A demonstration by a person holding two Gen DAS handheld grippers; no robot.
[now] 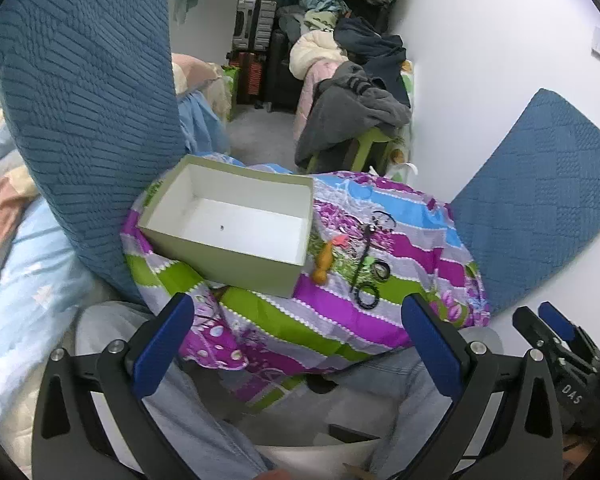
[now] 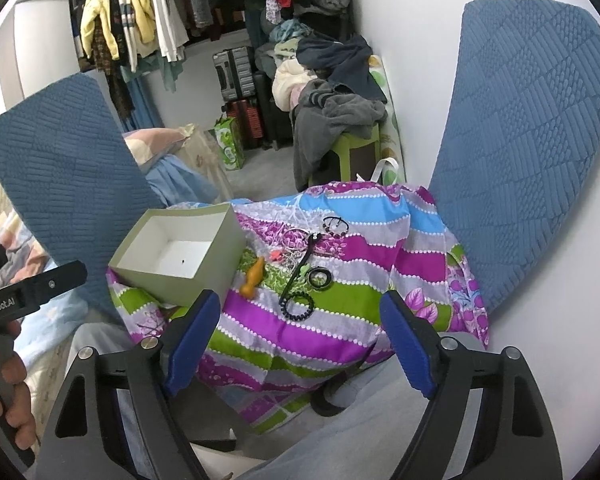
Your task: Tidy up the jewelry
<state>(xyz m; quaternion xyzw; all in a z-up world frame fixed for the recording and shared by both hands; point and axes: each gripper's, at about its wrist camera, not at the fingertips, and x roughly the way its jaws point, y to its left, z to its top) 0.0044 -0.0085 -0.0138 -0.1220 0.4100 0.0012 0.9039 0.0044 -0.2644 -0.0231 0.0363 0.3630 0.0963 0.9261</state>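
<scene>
An open pale green box with a white inside sits on a bright patterned cloth. Only a tiny dark speck lies in it. Right of the box lie an orange piece, a black cord, black rings, a black spiral band, a beaded bracelet and thin silver rings. My left gripper is open and empty, short of the cloth. My right gripper is open and empty, also short of it.
Blue quilted cushions stand at left and right of the cloth. Bedding lies to the left. A green stool piled with clothes, suitcases and hanging clothes are behind. A white wall is on the right.
</scene>
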